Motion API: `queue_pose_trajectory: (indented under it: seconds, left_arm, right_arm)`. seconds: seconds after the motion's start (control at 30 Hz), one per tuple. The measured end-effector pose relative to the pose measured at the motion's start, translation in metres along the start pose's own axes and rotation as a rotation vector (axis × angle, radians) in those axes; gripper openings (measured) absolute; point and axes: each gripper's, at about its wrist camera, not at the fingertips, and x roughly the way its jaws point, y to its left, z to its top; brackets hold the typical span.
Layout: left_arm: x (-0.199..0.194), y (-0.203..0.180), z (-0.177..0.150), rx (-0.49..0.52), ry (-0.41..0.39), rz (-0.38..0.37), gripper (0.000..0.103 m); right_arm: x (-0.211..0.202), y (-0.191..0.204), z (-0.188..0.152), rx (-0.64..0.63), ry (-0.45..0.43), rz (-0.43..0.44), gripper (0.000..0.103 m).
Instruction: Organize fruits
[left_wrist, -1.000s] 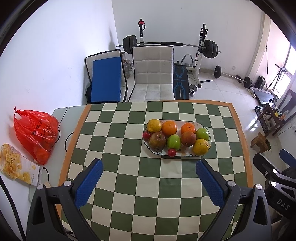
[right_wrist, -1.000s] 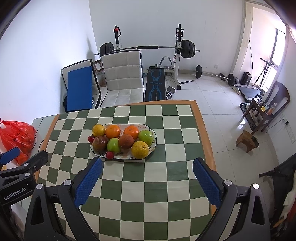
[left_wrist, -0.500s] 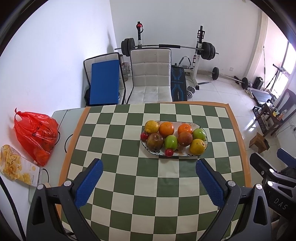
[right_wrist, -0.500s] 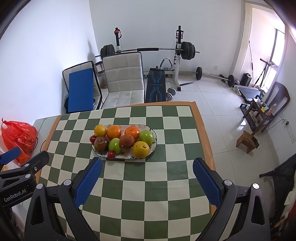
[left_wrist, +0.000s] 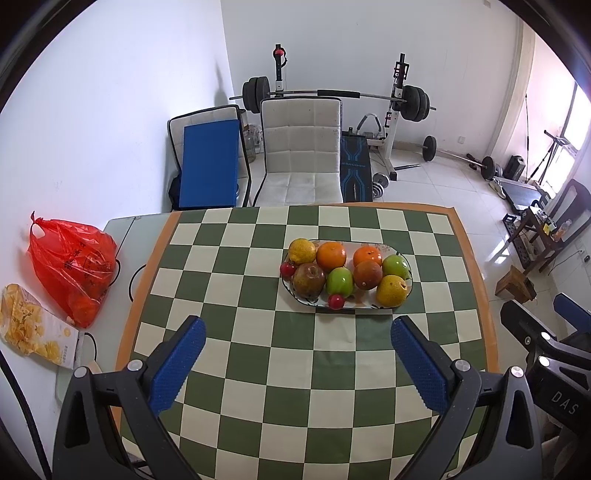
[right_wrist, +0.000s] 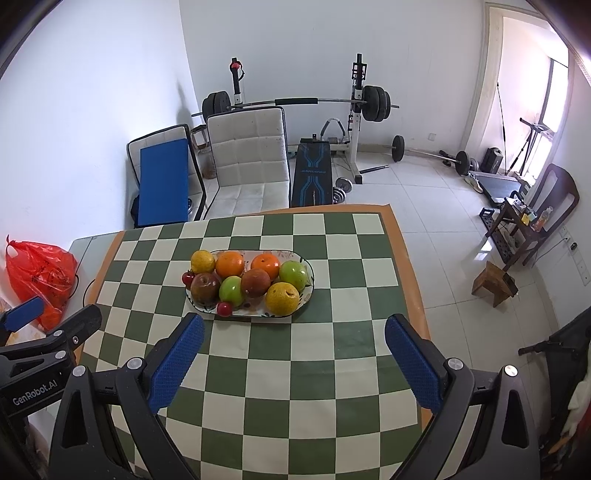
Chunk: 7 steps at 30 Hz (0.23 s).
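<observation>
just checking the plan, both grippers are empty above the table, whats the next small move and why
Probably bring the left gripper forward and down toward the plate, aiming at the small red fruit on its near rim. Both grippers are open and hold nothing, the right gripper too, and all the fruit sits piled on that one plate, so nothing can be sorted until one piece is picked.

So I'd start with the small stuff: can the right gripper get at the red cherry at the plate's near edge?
Probably yes: the right gripper is open and the cherry sits exposed at the plate's near rim.
</observation>
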Motion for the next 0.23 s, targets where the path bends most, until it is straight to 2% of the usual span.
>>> queue_pose_trajectory:
  seconds: [0.23]
  left_arm:
    - [-0.0001,0.0006,-0.0007,0.003,-0.006,-0.002,0.103]
  right_arm:
    - [-0.0026,0.0002,0.0001,0.0,-0.002,-0.003,0.1]
